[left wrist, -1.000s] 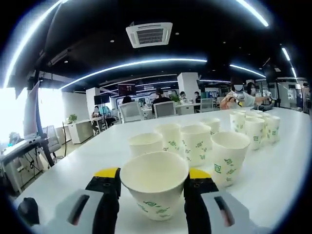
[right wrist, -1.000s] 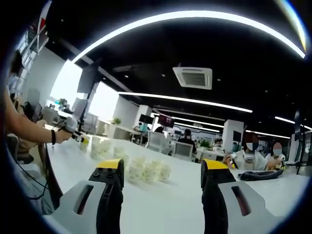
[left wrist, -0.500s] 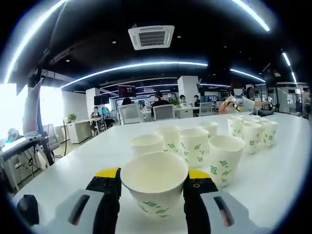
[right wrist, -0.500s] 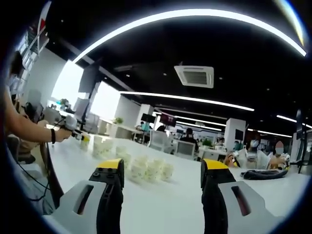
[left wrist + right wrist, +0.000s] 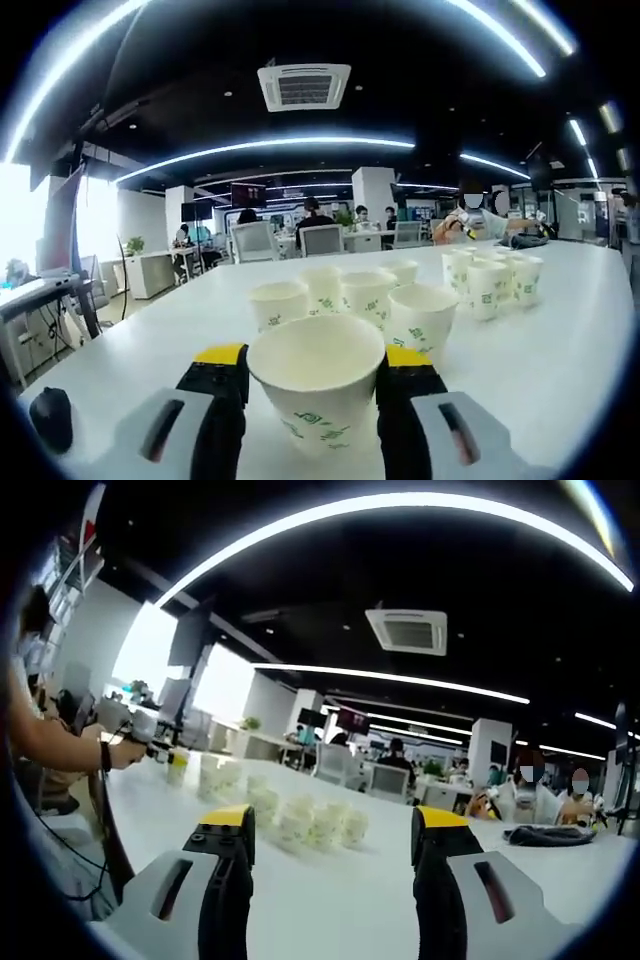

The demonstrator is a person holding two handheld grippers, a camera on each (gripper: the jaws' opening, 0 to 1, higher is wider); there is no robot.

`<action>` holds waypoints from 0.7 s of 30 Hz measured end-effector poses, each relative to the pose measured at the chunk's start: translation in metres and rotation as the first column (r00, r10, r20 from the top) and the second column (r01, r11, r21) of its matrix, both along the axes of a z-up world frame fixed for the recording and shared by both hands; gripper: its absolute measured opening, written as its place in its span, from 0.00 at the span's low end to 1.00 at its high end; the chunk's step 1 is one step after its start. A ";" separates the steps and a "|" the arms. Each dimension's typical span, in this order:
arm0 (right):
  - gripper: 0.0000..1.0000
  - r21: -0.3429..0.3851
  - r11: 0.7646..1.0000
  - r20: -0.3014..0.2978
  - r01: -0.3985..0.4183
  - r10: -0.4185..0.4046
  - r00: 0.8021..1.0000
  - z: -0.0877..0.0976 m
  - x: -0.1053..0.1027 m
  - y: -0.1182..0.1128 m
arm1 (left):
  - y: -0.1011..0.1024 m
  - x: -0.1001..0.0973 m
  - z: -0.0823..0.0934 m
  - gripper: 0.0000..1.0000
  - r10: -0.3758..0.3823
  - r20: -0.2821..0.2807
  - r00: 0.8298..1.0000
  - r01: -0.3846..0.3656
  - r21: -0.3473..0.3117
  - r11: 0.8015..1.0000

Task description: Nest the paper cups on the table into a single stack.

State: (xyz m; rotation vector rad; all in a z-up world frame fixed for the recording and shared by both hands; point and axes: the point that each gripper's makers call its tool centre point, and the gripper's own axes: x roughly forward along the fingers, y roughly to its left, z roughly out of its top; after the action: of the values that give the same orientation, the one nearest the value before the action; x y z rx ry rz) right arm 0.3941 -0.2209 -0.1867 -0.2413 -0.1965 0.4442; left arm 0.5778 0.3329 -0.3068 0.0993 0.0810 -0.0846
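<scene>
I am carrying one paper cup [image 5: 317, 385] clamped in my left hand-held gripper [image 5: 314, 400] closer to the cup cluster [image 5: 365, 300] on the desk [image 5: 560, 350], ready for nesting, while my right hand-held gripper [image 5: 330, 865] is hanging wide, empty.

An open office with a black ceiling, curved light strips [image 5: 270, 146], a ceiling air vent [image 5: 303, 86], bright windows [image 5: 150, 655], white pillars [image 5: 372, 189], desks and office chairs [image 5: 322, 239] behind.
</scene>
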 end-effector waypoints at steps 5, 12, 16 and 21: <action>0.66 -0.002 1.000 -0.003 -0.005 0.005 1.000 -0.001 0.000 0.002 | -0.012 -0.010 0.008 0.54 -0.044 0.009 0.999 0.044 -0.030 0.999; 0.66 -0.006 1.000 -0.009 -0.009 0.009 1.000 -0.003 0.000 0.005 | -0.020 -0.025 0.011 0.54 -0.073 0.011 0.997 0.073 -0.017 0.997; 0.66 -0.008 1.000 -0.013 -0.017 0.017 1.000 -0.004 0.001 0.008 | -0.025 -0.034 0.009 0.54 -0.084 0.009 0.996 0.084 -0.023 0.996; 0.66 -0.006 1.000 -0.016 -0.020 0.020 1.000 -0.006 0.002 0.008 | -0.027 -0.043 0.012 0.54 -0.088 0.018 0.996 0.088 -0.011 0.996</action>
State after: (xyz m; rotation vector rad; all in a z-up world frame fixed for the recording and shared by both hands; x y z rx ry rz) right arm 0.3960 -0.2128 -0.1923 -0.2422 -0.1819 0.4668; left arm 0.5344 0.3056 -0.2946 0.0919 0.0585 -0.1722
